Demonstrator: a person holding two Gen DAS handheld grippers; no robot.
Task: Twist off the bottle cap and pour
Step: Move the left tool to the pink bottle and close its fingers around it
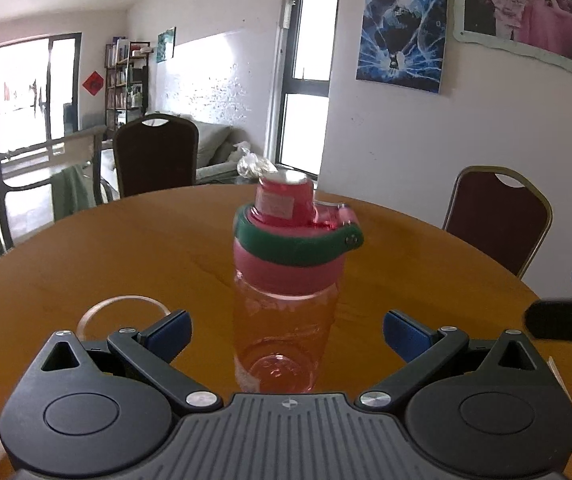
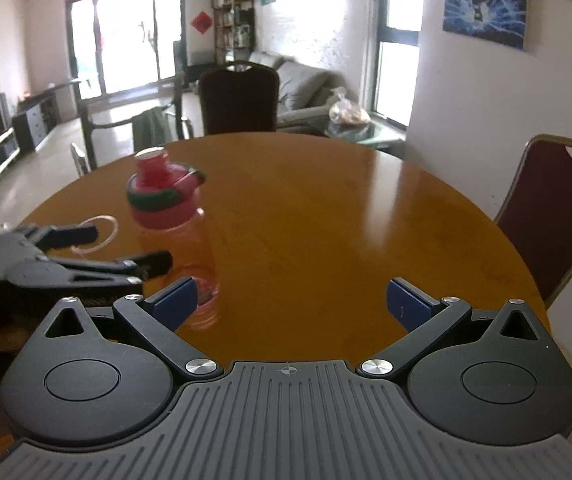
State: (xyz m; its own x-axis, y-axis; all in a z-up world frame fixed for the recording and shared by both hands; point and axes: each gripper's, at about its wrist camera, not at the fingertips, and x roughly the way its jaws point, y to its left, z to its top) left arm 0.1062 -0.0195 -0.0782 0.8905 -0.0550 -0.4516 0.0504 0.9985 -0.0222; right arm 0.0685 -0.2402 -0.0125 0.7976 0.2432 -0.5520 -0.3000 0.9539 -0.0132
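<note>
A translucent pink bottle [image 1: 284, 322] stands upright on the round wooden table [image 1: 126, 248]. Its pink screw cap [image 1: 286, 270] is on, with a green carry loop around it. In the left wrist view my left gripper [image 1: 286, 332] is open, one blue pad on each side of the bottle's body and neither touching it. The right wrist view has the bottle [image 2: 174, 236] at the left, with the left gripper [image 2: 126, 248] reaching around it. My right gripper [image 2: 291, 300] is open and holds nothing, to the right of the bottle. A clear round rim [image 1: 122, 312], perhaps a glass, sits left of the bottle.
Two dark chairs [image 1: 154, 156] [image 1: 497, 216] stand at the table's far and right sides. The right gripper's fingers [image 1: 557, 316] show at the right edge of the left wrist view. The wooden tabletop [image 2: 345, 220] stretches right of the bottle.
</note>
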